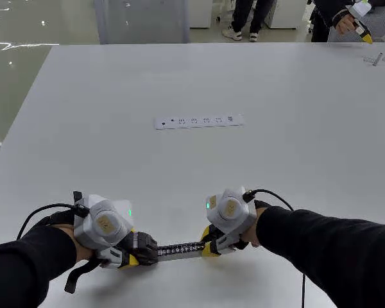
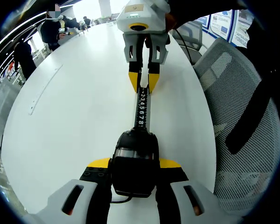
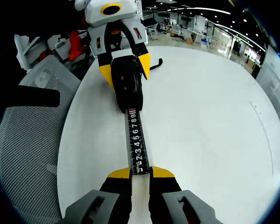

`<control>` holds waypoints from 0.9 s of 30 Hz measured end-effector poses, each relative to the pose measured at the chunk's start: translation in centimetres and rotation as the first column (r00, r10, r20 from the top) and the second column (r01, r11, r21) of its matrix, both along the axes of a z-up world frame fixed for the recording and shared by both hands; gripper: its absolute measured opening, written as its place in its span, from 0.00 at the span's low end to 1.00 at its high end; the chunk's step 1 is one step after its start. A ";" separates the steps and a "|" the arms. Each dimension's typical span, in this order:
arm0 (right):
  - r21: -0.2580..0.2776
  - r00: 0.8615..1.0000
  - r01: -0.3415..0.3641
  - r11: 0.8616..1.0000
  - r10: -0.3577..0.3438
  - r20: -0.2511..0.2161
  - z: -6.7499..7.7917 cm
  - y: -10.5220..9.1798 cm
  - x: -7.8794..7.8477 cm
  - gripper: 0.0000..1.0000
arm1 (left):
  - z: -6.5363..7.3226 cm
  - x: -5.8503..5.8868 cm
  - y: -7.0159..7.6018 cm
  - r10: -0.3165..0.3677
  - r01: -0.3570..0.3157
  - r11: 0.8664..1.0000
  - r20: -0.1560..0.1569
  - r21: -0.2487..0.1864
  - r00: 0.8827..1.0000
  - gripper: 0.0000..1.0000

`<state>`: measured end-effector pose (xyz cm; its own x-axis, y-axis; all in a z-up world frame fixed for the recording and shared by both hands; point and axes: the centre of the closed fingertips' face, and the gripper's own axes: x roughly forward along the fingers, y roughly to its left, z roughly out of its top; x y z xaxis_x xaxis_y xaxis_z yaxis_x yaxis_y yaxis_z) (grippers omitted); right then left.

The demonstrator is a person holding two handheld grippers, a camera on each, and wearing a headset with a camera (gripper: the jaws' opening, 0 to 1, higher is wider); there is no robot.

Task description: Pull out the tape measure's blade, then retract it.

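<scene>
— At the near edge of the white bench (image 1: 199, 77), what is going on over on the left?

— The left tongs (image 2: 135, 163) are clamping the black case of the tape measure (image 3: 129, 81), with one yellow-tipped finger pressing on each flank. The case is sitting low over the bench, close to the edge where the wearer is standing. I cannot tell whether it is actually resting on the surface. A black cable (image 1: 51, 206) is looping away from the back of those tongs, above the dark sleeve.

— And moving across to the middle?

— The blade (image 1: 179, 248) is sticking out of the case's mouth toward the right. It is running straight and level between the two pairs of tongs. In the right gripper view, black numerals from one to nine are showing along it. Farther up the bench, well apart from the blade, a white power strip (image 1: 199, 120) is lying flat.

— And on the right?

— The right tongs (image 3: 140, 173) are pinching the free end of the blade, their two yellow tips bearing on it from either side. The two pairs of tongs are facing each other along the blade. A grey mesh chair (image 2: 242, 116) is standing just beside the bench. Beyond the far right corner of the bench, a person in dark clothes (image 1: 324, 19) is standing.
</scene>
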<state>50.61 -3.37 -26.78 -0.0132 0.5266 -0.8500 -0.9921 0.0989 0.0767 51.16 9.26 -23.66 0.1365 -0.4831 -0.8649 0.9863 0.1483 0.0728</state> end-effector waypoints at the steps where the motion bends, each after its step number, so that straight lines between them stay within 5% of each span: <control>1: 0.002 1.000 0.003 1.000 -0.003 0.000 0.0 -0.1 0.0 0.09 | 0.0 0.0 0.0 0.000 0.000 1.000 0.001 0.000 1.000 0.31; 27: -0.018 1.000 0.028 0.999 -0.028 -0.007 0.0 -1.7 -0.1 0.09 | 0.1 -0.1 0.0 0.002 -0.002 1.000 0.003 -0.001 1.000 0.31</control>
<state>50.50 -5.03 -26.79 -0.0052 0.5115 -0.8593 -0.9884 0.1279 0.0821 51.08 9.22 -23.60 0.1402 -0.4836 -0.8640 0.9857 0.1501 0.0760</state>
